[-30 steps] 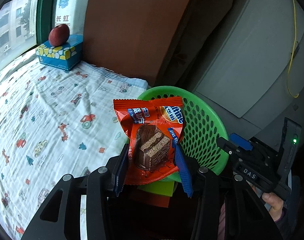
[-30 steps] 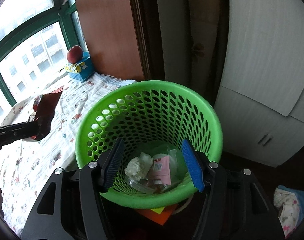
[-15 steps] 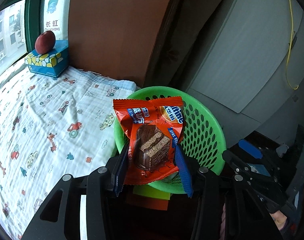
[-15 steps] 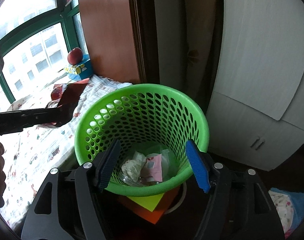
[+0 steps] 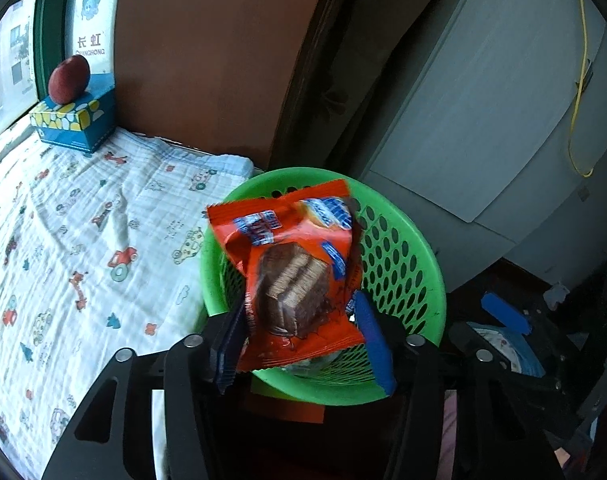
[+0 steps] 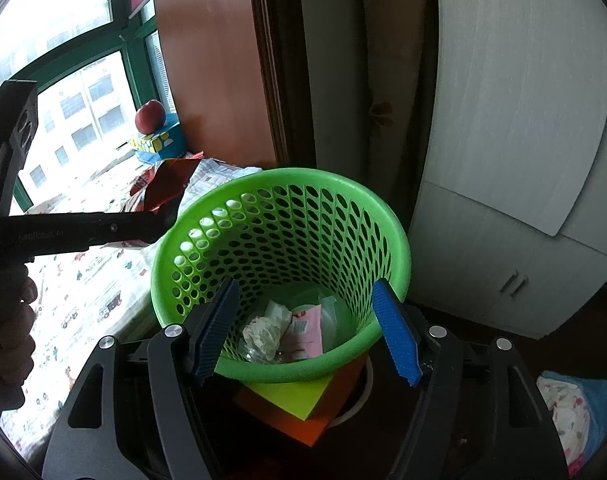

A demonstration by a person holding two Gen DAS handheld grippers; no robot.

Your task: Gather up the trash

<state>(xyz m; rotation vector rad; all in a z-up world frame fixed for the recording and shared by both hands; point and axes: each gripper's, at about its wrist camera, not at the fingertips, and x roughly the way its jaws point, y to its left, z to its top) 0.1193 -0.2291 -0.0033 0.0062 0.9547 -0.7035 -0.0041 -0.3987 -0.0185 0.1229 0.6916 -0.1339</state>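
Orange snack wrapper [image 5: 291, 280] | over green basket [image 5: 403, 264], between your opening left claw [image 5: 303, 344] pads | let it fall clear inside the near rim before you withdraw | right claw [image 6: 303, 328] apart, empty, framing basket

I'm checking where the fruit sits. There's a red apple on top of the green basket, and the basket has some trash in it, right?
Not quite. The red apple sits on top of the blue tissue box by the window, not on the green basket. The right wrist view shows this, and that the basket does hold some trash.
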